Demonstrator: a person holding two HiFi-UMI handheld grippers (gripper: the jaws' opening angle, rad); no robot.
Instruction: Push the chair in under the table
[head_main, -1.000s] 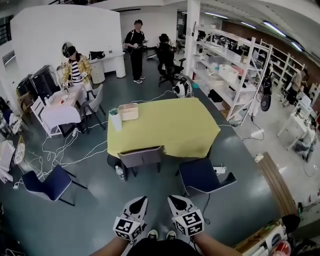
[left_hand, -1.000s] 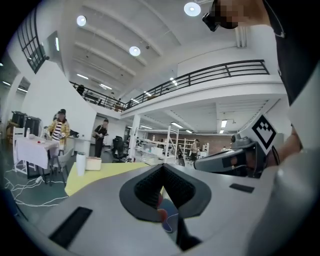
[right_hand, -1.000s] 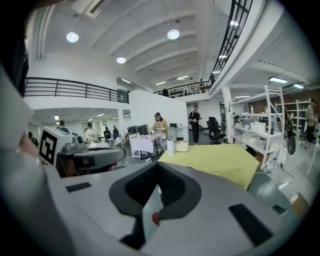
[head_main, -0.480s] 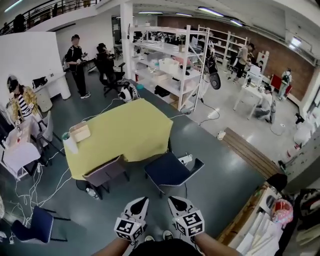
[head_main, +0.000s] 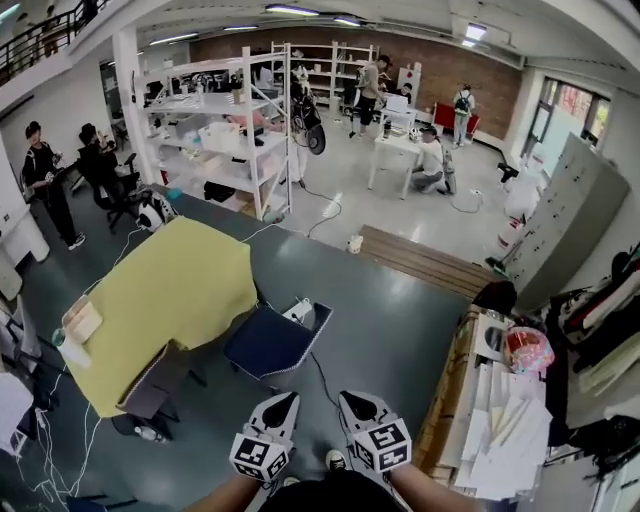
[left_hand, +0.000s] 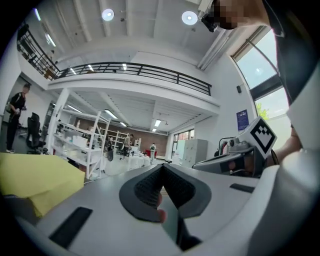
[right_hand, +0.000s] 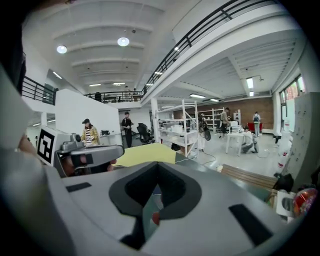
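While grippers hover, jaws together, empty.

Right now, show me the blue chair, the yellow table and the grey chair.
blue chair (head_main: 268, 342), head view, on its seat.
yellow table (head_main: 165, 290), head view, on a bare part of the cloth top.
grey chair (head_main: 155, 378), head view, on its backrest.

I faced white shelving; behind it ran a brick wall, right of it stood grey lockers, before it spread dark floor.
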